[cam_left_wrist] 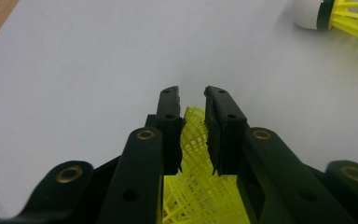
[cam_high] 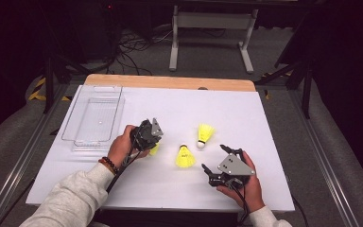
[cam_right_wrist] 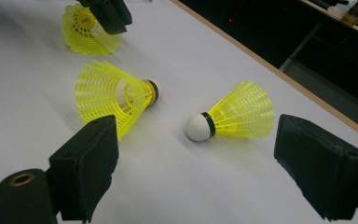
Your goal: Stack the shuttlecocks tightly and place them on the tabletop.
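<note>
White table [cam_high: 274, 142] amid dark room; clear tray [cam_high: 94, 120] at far left. Right gripper [cam_high: 222, 163] wide open, empty, near two loose shuttlecocks [cam_right_wrist: 235, 114]. Left gripper [cam_left_wrist: 193, 100] slightly parted around third shuttlecock [cam_left_wrist: 198, 186], skirt between jaws.

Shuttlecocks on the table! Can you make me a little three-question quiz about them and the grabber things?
1. How many yellow shuttlecocks are on the white table?
2. True or false: the right gripper has its jaws wide apart with nothing between them.
3. Which gripper has a shuttlecock's skirt between its jaws: A) left gripper, B) right gripper, C) neither?

Key:
1. Three: the far shuttlecock, the middle shuttlecock, and the one at the left gripper.
2. True.
3. A. Whether its pads press on the skirt cannot be told.
</note>
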A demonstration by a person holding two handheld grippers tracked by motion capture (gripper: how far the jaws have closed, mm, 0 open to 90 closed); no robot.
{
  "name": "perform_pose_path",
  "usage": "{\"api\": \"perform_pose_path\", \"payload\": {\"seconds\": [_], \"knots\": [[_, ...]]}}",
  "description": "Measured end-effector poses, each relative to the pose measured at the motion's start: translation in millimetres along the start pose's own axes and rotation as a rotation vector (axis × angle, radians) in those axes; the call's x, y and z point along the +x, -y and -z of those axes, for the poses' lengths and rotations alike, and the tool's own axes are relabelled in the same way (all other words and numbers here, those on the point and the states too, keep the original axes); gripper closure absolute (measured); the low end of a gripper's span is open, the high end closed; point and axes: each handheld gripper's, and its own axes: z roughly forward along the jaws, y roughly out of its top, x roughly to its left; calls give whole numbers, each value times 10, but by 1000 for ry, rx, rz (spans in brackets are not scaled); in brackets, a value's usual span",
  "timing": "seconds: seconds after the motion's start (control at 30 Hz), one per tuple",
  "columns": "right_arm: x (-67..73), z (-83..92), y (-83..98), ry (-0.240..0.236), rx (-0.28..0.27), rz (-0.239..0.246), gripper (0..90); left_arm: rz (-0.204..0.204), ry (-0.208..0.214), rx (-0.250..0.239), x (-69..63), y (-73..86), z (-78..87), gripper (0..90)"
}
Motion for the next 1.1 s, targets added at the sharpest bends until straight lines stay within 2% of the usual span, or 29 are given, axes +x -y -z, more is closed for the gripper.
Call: {"api": "perform_pose_path", "payload": {"seconds": [0.13,0.23,0.27,0.33,0.47,0.5,0.53,0.57,0.6,0.63,0.67,0.73,0.77,0.8,0.83,0.87,0.9,1.0,1.03,1.1], "knots": [[3,-1,0,-4,2,3,145,32,11,-44,46,12,70,584],[12,8,-8,-2,-3,9,144,24,17,-109,95,29,249,453],[11,13,-11,-2,-6,11,144,25,9,-130,116,38,320,434],[9,18,-12,1,-8,10,144,24,20,-186,160,72,461,396],[3,22,-9,2,-6,6,144,3,26,-227,210,169,708,354],[5,22,-10,2,-5,7,144,3,26,-227,210,169,708,347],[7,23,-10,5,-6,9,144,-8,49,-239,219,256,822,332],[8,24,-11,5,-6,9,144,-34,54,-248,210,317,876,332],[9,26,-10,4,-6,9,144,-55,48,-242,201,385,924,332],[9,26,-10,4,-6,9,144,-55,48,-242,201,385,924,331],[8,27,-10,3,-5,9,144,-76,44,-231,201,479,983,331],[3,27,-9,4,-6,6,144,-70,60,-229,198,664,1064,331],[3,28,-9,4,-5,8,144,-75,50,-218,185,826,1123,331],[3,28,-9,4,-5,8,144,-75,50,-218,185,826,1123,332],[5,29,-10,4,-4,8,145,-75,46,-209,180,936,1166,332],[7,30,-15,6,-5,10,146,-41,57,-209,198,1100,1217,339],[7,30,-15,6,-5,10,146,-41,57,-209,198,1100,1217,339],[13,22,-18,5,-2,12,146,55,157,-244,242,1325,1175,341],[14,19,-19,4,-1,11,146,84,177,-227,241,1393,1119,347],[23,12,-23,3,3,12,146,110,167,-198,214,1474,1028,344]]}}
